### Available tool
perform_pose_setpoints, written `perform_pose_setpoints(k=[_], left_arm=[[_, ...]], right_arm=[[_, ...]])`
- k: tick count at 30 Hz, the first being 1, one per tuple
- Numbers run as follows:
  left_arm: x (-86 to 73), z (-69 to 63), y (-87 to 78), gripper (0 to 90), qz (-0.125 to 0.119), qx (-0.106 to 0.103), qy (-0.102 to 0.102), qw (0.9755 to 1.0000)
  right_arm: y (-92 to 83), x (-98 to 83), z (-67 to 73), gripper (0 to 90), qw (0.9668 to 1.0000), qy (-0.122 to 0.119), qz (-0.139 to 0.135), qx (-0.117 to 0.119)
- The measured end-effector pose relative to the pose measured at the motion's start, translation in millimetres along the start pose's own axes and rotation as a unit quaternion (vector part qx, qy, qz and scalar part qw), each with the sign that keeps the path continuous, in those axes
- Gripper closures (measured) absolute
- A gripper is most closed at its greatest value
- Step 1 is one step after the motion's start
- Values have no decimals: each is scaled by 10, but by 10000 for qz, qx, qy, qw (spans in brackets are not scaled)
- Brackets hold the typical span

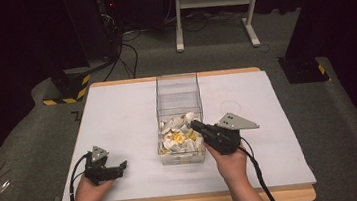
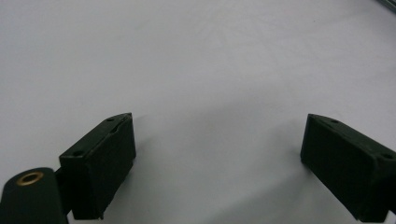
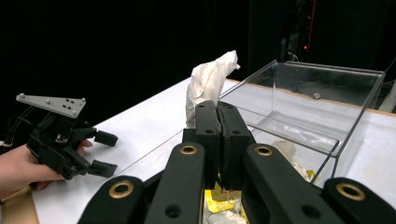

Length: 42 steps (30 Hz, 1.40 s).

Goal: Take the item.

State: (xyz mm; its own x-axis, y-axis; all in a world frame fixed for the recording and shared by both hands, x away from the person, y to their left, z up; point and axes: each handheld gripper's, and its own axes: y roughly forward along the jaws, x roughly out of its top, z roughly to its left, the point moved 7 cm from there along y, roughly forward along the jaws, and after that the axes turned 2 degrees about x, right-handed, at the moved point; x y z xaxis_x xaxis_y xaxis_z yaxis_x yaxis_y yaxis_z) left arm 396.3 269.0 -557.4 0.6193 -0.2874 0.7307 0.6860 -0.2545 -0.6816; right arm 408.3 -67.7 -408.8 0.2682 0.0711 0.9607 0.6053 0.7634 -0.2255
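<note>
Right gripper view: right claw (image 3: 217,122) pinches white wrapper (image 3: 208,83) above clear box (image 3: 327,88).

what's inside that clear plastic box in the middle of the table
The clear box holds crumpled white and yellow wrappers at its near end; the far end looks bare. Anything beneath the pile is covered.

The black two-jaw left gripper (image 1: 116,168) rests low with jaws spread wide (nothing between them), while the black right gripper (image 1: 195,125) is clamped together.

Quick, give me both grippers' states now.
Left gripper: open, empty, over the table.
Right gripper: shut on a white crumpled wrapper.
</note>
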Motion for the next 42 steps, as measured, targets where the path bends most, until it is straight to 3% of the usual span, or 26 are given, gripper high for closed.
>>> perform_pose_setpoints(k=[17, 42], left_arm=[[0, 0, 0, 104, -1, 2, -1, 10000], [1, -2, 0, 106, -6, 1, 2, 10000]], right_arm=[[-90, 110, 28, 886, 9997, -55, -223, -26], [-311, 232, -86, 886, 9984, -76, -485, -289]])
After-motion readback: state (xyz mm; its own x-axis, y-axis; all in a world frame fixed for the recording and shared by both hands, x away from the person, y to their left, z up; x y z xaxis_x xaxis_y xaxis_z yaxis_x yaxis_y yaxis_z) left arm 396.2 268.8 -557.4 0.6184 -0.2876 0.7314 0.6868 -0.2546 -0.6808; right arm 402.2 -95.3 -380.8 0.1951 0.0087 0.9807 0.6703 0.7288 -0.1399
